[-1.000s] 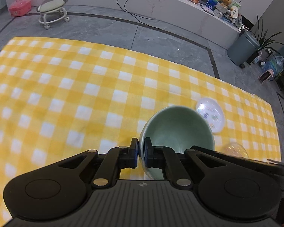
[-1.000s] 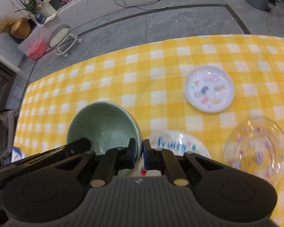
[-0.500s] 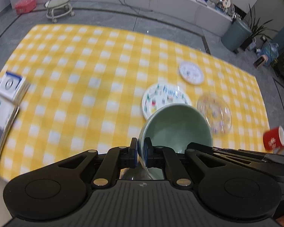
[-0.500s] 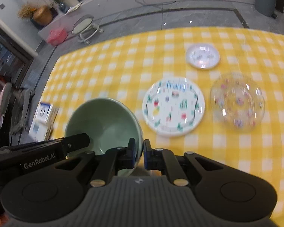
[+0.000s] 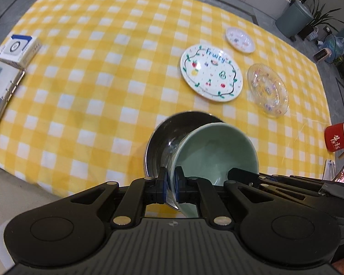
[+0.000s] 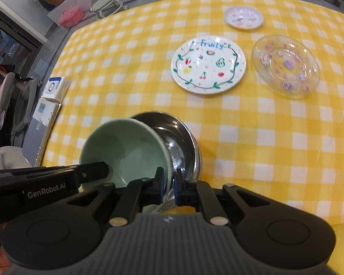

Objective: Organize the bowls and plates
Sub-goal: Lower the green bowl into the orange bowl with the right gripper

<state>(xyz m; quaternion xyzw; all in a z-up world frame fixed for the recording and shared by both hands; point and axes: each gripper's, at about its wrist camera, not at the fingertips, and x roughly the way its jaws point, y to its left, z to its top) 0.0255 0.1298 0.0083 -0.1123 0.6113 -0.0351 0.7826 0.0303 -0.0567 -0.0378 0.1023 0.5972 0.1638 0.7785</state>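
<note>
Now, by parts:
Left gripper (image 5: 169, 189): clamped on green bowl (image 5: 215, 151) rim.
Right gripper (image 6: 168, 189): clamped on opposite rim.
Green bowl: tilted over steel bowl (image 5: 167, 137).
Plates (image 5: 212, 75): on checked cloth (image 5: 103, 80) beyond.

The left gripper (image 5: 169, 186) points steeply down, its two black fingers drawn almost together and pinching the near-left rim of the green bowl (image 5: 217, 153), one blue-edged pad inside the wall and one outside. The right gripper (image 6: 168, 189) tilts down likewise, nearly closed, clamped on the bowl's opposite rim. Seen from the right wrist, the left gripper's black body reaches in from the left of the bowl; seen from the left wrist, the right gripper's body reaches in from the bowl's right. Both hold the bowl tipped.
</note>
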